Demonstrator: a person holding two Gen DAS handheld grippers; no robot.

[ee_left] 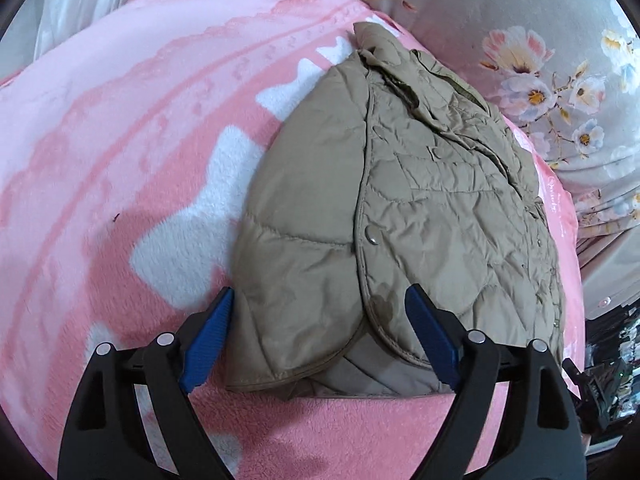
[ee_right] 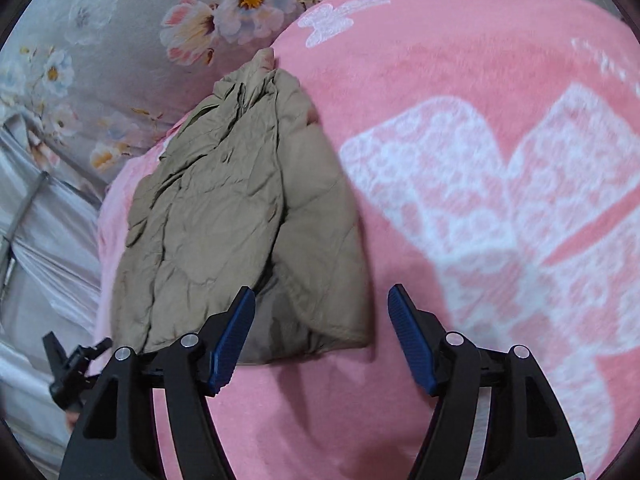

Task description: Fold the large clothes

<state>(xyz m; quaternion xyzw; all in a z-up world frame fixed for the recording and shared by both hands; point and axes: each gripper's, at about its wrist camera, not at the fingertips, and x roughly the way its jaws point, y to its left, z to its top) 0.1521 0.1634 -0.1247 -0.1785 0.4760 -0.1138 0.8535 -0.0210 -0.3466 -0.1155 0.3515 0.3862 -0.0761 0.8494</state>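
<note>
A khaki quilted jacket lies folded in a compact bundle on a pink blanket; it also shows in the right wrist view. My left gripper is open, its blue pads either side of the jacket's near hem, holding nothing. My right gripper is open and empty just in front of the jacket's near right corner, over the pink blanket. The left gripper's black tip shows at the lower left of the right wrist view.
A grey floral bedsheet lies beyond the blanket, also in the right wrist view. The blanket has white patterns. Dark clutter sits off the bed's right edge. White fabric is at the far left.
</note>
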